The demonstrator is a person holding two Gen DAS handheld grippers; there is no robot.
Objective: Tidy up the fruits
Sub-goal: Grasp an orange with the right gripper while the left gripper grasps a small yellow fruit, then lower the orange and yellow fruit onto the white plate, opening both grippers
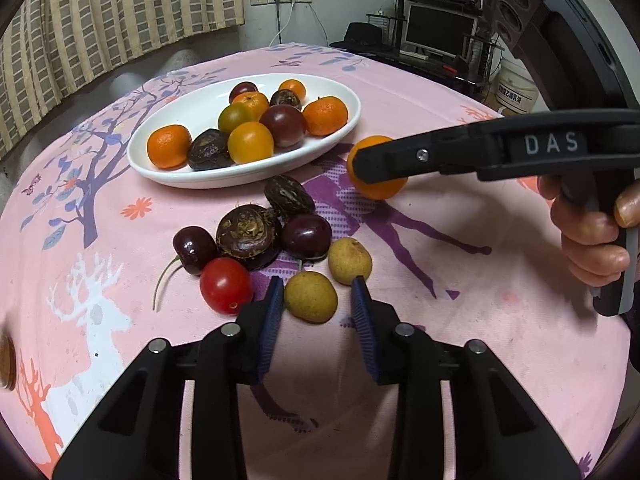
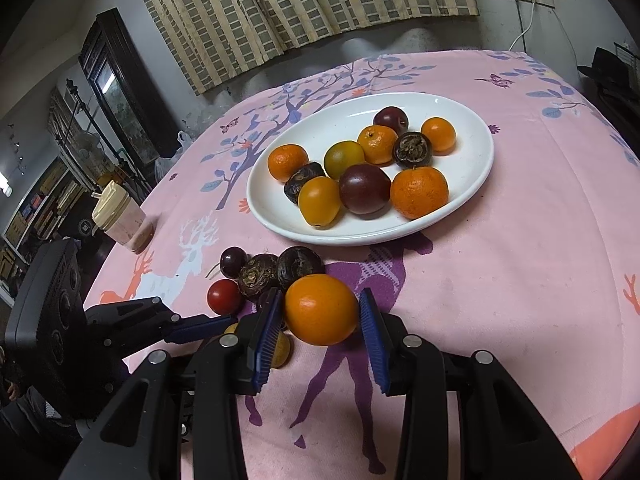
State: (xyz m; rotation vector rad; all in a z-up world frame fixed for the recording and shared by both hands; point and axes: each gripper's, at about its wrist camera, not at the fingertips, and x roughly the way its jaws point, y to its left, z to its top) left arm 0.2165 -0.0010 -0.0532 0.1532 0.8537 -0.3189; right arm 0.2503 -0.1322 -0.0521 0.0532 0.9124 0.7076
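A white oval plate (image 1: 344,96) (image 2: 472,184) holds several oranges, dark plums and yellow fruits. In front of it on the pink cloth lie a red tomato (image 1: 225,285), dark cherries (image 1: 192,249), brown chestnut-like fruits (image 1: 248,236) and two yellow-green longans (image 1: 310,297). My left gripper (image 1: 316,300) is open, its blue pads on either side of the nearer longan. My right gripper (image 2: 320,312) is shut on an orange fruit (image 2: 320,309) (image 1: 376,188), held just above the cloth right of the loose fruit.
A lidded cup (image 2: 120,216) stands at the table's left edge. The pink patterned tablecloth (image 1: 460,300) covers the round table. Curtains, a monitor and shelves stand behind the table.
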